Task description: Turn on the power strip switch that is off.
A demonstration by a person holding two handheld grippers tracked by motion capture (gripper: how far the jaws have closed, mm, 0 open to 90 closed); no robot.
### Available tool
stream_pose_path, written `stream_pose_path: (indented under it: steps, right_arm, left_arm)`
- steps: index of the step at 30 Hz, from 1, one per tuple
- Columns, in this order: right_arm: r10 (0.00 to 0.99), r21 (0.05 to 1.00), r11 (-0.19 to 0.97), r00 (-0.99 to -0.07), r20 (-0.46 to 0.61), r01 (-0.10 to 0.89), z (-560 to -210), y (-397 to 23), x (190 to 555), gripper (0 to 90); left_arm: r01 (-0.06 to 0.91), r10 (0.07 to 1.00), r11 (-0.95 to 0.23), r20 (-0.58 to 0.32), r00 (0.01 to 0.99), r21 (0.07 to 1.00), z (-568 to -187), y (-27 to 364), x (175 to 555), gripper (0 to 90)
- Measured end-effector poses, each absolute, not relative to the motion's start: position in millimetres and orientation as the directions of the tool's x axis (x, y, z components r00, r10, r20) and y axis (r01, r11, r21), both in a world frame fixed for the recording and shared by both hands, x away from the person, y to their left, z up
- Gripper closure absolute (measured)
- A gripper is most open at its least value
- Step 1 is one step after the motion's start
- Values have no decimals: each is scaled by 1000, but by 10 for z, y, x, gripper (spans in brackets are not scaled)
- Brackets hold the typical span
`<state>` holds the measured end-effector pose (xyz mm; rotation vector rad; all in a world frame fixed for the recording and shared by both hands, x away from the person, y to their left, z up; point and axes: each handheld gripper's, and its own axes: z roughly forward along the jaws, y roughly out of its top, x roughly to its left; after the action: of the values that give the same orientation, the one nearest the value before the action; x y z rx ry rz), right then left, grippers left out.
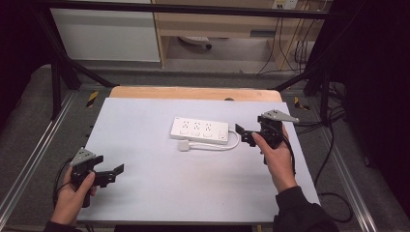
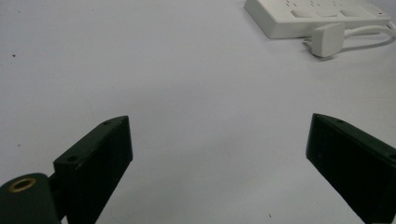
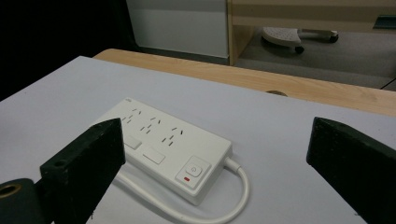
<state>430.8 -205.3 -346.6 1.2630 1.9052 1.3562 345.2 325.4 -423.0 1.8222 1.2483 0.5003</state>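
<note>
A white power strip (image 1: 199, 130) lies flat on the white mat, a little right of its middle. Its white cable (image 1: 227, 145) loops off the right end and runs back to a white plug (image 1: 184, 145) lying loose just in front of the strip. My right gripper (image 1: 243, 134) hovers open right beside the strip's right end, with nothing between its jaws. In the right gripper view the strip (image 3: 173, 144) and its red-marked switch (image 3: 194, 170) sit just ahead. My left gripper (image 1: 110, 166) is open and holds nothing, low at the mat's near left. Far off in its view are the strip (image 2: 317, 16) and plug (image 2: 327, 39).
The white mat (image 1: 159, 183) covers a wooden table whose far edge (image 1: 193, 93) shows. Black frame posts (image 1: 55, 82) stand at the left and right. Loose cables (image 1: 333, 145) trail on the floor to the right. A wooden cabinet (image 1: 217, 24) stands behind.
</note>
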Motion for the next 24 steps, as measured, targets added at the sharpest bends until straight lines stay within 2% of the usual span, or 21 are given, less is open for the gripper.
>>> stream_pose_path:
  steps: [24]
  right_arm:
    - [870,906,71,-470,148,417,-3542,-1776,4529,64]
  left_arm:
    - [557,895,-151,-126,428,817,-4234,3239,3455,72]
